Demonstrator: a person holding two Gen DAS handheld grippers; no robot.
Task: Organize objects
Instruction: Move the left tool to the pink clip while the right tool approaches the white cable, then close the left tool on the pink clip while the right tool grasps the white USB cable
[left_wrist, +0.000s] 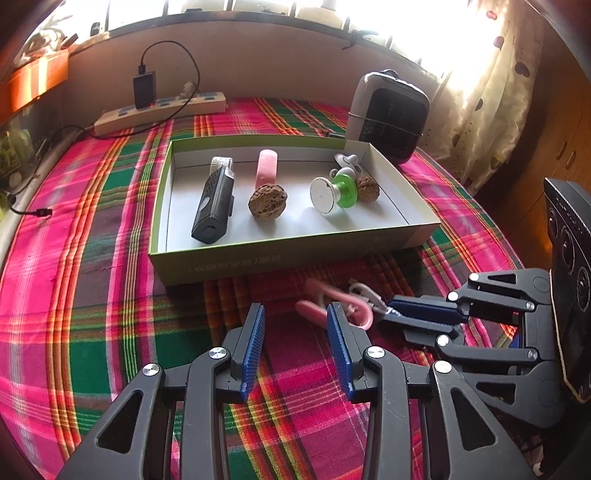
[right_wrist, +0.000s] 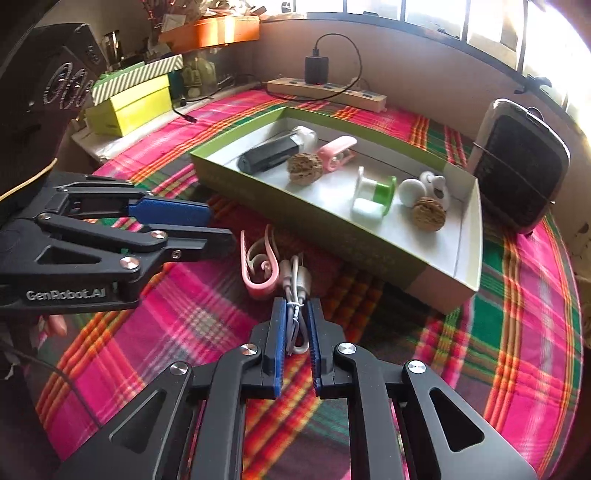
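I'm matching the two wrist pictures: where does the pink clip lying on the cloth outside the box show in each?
Left wrist view: pink clip low centre, just past the open left tool, before the box.
Right wrist view: pink clip centre-left, beside the white cable held by the right tool.
Shared landmark: the green box.

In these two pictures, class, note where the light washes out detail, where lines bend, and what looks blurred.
Left wrist view: the window burns white, the plaid cloth bows toward the edges, and the pink clip looks smeared. Right wrist view: glare fills the upper right, the box curves, but the bundled white cable between the right gripper pads is sharp.
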